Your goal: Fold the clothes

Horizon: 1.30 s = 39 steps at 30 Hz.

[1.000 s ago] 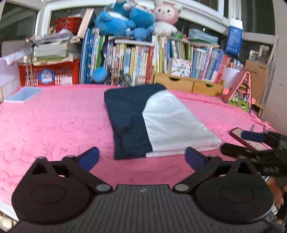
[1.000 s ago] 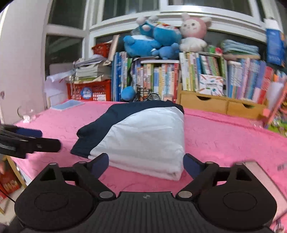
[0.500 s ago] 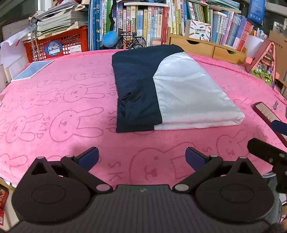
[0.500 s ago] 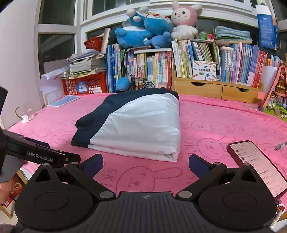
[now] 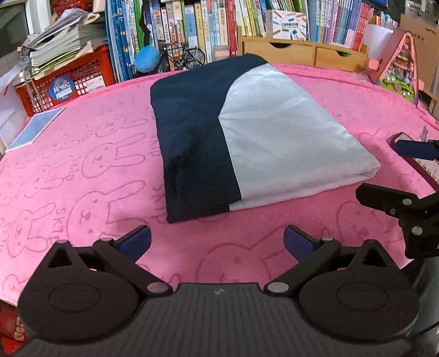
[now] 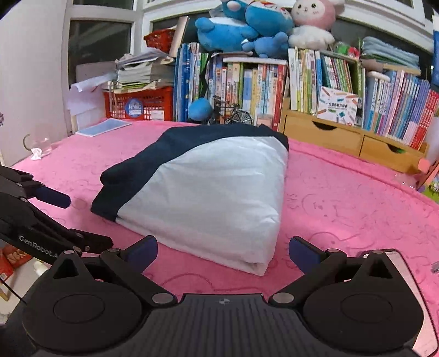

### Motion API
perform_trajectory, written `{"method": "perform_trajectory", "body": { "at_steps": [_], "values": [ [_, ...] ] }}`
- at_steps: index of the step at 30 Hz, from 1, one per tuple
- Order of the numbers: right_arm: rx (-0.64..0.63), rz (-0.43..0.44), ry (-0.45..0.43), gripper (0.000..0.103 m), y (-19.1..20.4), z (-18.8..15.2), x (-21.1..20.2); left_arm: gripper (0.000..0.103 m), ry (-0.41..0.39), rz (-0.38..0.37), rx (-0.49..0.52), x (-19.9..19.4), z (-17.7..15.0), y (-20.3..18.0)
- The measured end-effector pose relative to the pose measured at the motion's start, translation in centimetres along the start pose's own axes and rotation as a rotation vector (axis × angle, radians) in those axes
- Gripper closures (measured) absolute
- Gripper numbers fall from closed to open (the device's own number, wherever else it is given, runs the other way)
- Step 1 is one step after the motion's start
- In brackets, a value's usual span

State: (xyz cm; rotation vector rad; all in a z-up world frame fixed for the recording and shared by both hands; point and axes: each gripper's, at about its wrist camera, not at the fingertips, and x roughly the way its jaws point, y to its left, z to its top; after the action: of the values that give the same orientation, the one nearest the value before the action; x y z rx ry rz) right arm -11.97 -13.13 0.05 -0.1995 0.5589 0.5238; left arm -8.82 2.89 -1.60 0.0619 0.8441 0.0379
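Observation:
A folded garment, navy on its left part and white on its right, lies on the pink rabbit-print blanket. My left gripper hangs open just short of the garment's near navy edge, nothing between its blue pads. In the right wrist view the garment shows its white folded corner nearest. My right gripper stands wide open right in front of that corner, not touching it. Each gripper shows at the edge of the other's view: the right gripper and the left gripper.
A phone lies on the blanket at the right, partly behind my right gripper. Along the back stand a row of books, a red crate, wooden drawers and plush toys. A blue booklet lies far left.
Both grippers have come closer to the garment's near edge. The left view has tipped downward, so the shelf top has left the picture. The right gripper's jaws have spread slightly wider.

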Motion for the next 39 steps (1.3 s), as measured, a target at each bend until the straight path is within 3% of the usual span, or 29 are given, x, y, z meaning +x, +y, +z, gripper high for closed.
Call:
{"method": "perform_trajectory", "body": {
  "at_steps": [8,23,39],
  "values": [
    [-0.065,0.002,0.015,0.0,0.4,-0.2,0.4,0.0,0.022,-0.013,-0.002,0.8,-0.3,0.1],
    [-0.022,-0.003,0.029,0.0,-0.9,-1.3,0.4,0.0,0.038,-0.066,-0.03,2.0,-0.1,0.7],
    [-0.042,-0.003,0.032,0.0,-0.2,-1.0,0.8,0.0,0.047,-0.066,-0.051,2.0,0.2,0.9]
  ]
}}
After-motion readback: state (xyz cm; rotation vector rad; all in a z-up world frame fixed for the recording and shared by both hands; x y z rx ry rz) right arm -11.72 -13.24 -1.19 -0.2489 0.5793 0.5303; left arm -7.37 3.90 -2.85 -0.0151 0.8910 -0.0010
